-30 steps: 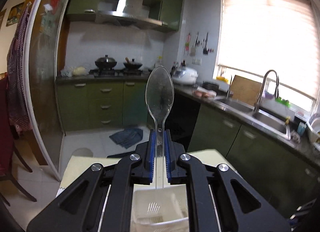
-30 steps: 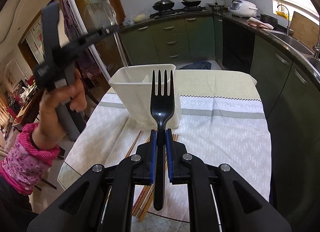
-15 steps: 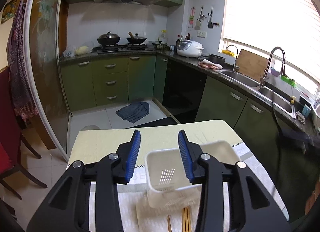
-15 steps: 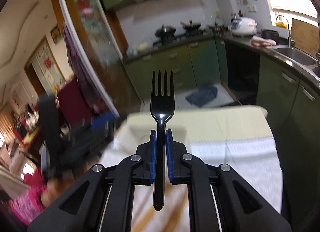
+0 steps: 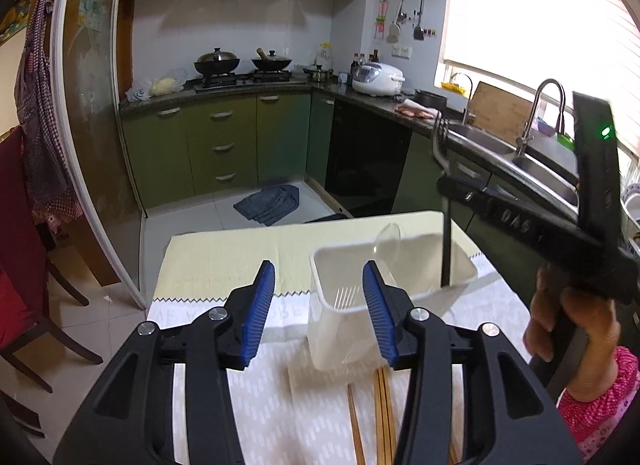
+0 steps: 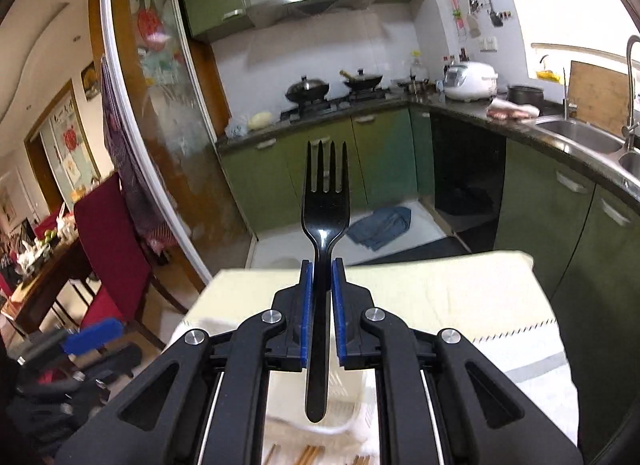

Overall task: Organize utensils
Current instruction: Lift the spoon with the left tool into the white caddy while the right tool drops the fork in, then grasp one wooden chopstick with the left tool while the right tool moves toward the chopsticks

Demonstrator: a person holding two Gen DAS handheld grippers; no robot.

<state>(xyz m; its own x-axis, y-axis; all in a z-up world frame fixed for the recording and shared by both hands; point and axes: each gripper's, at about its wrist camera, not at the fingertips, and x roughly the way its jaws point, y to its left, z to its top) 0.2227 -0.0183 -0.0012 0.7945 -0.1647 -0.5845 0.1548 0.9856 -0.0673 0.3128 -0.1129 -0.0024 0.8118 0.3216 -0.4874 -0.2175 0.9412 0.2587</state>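
Observation:
My left gripper (image 5: 319,305) is open and empty, pulled back from the white plastic utensil bin (image 5: 340,321) on the table. A clear plastic spoon (image 5: 387,243) stands in the bin. My right gripper (image 6: 320,319) is shut on a black plastic fork (image 6: 325,201), tines up, held above the bin (image 6: 352,431). In the left wrist view the right gripper (image 5: 446,181) holds the fork's handle (image 5: 445,253) pointing down over the bin's right side. Wooden chopsticks (image 5: 384,417) lie on the cloth in front of the bin.
The table has a pale patterned cloth (image 5: 224,261) and stands in a green kitchen. A red chair (image 6: 108,249) stands to the left. A sink counter (image 5: 520,161) runs along the right. A blue cloth (image 5: 268,205) lies on the floor.
My left gripper opened and let the clear spoon go into the bin, then drew back. My right gripper lifted the fork and carried it over the bin.

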